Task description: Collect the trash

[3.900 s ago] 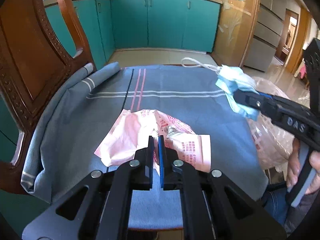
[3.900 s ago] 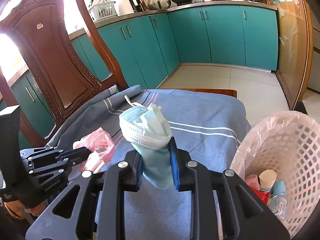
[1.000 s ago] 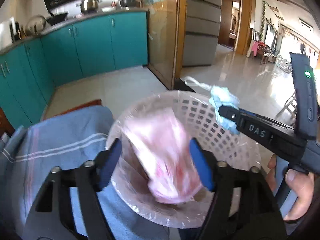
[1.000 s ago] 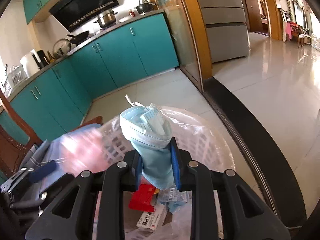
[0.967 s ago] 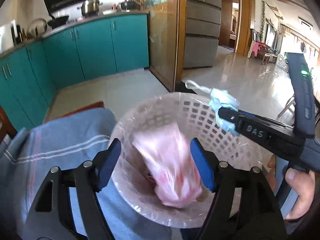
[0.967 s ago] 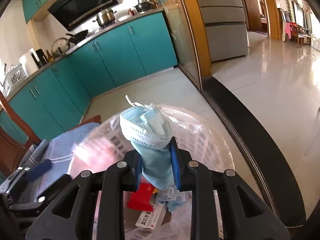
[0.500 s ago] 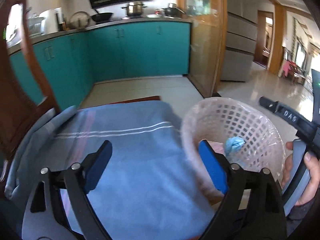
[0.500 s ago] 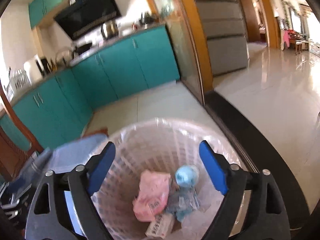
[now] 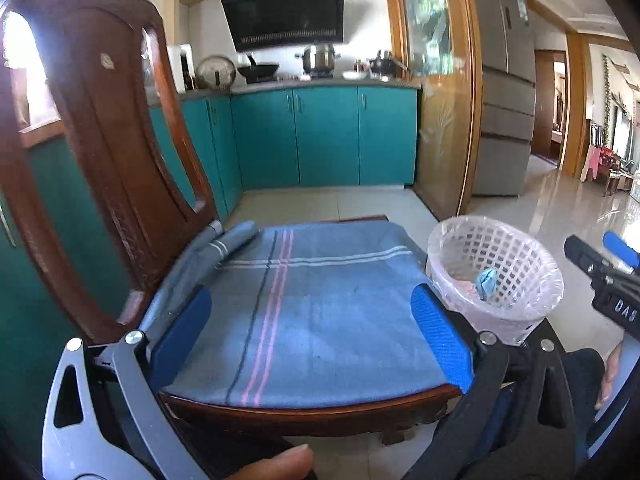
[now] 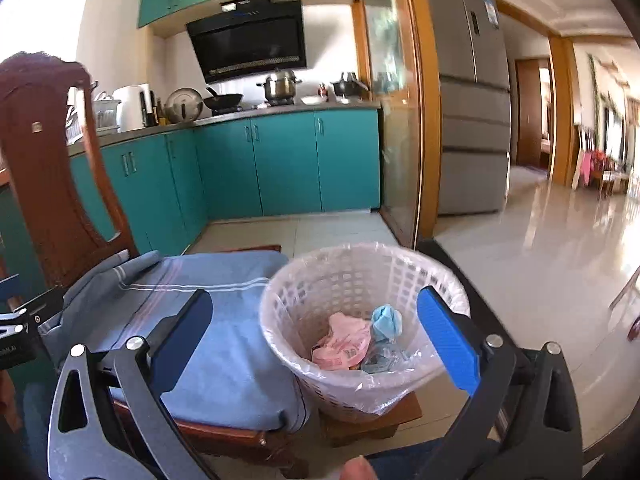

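Left hand-held gripper [image 9: 310,334] and right hand-held gripper [image 10: 314,338] jaws just opened, now wide apart, empty. Pink wrapper [image 10: 346,342] and blue mask [image 10: 386,322] lie inside basket [image 10: 280,340], off chair seat's [image 9: 320,410] right edge, nearer right.

A chair [image 9: 104,168] is standing at the left with a folded cloth [image 9: 312,312] lying across its seat. Just beside the seat's right edge, a lined basket [image 10: 360,276] is sitting on a low stand [image 10: 372,424]. A crumpled wrapper [image 10: 344,344] and a face mask [image 10: 386,320] are lying side by side in the basket, the mask to the right. Cabinets [image 10: 280,164] are running along the wall behind, with a refrigerator [image 10: 472,96] standing further right.
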`<state>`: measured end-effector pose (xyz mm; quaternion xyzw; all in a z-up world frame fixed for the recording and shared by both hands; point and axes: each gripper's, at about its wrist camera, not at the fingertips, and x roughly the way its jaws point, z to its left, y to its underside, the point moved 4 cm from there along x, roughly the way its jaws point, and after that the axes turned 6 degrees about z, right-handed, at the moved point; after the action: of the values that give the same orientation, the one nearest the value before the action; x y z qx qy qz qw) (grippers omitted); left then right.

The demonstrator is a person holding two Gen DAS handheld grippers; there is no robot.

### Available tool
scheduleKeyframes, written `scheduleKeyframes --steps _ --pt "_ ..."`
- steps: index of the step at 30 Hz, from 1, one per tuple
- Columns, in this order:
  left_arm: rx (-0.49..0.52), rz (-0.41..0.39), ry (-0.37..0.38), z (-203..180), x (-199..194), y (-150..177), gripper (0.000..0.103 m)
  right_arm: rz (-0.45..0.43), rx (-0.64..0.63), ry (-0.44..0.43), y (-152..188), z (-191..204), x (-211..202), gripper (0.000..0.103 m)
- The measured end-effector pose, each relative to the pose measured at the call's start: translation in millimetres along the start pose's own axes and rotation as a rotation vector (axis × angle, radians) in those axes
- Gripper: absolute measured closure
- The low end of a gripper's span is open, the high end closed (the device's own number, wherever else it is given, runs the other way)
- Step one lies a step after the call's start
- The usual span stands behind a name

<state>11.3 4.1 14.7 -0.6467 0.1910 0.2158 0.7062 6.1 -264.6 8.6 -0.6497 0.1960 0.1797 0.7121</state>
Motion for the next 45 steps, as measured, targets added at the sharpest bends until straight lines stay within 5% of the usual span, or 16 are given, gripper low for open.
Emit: scheduleKeyframes --steps 11,45 --pt "-0.003 -0.075 -0.003 22.2 -42.7 1.7 0.003 -0.112 -0.085 0.014 -11.6 35.7 -65.5 0.003" --pt "0.006 -0.063 0.031 11.8 -49.6 6.0 0.003 -0.146 -0.094 0.066 -7.5 33.6 -91.7 0.003"
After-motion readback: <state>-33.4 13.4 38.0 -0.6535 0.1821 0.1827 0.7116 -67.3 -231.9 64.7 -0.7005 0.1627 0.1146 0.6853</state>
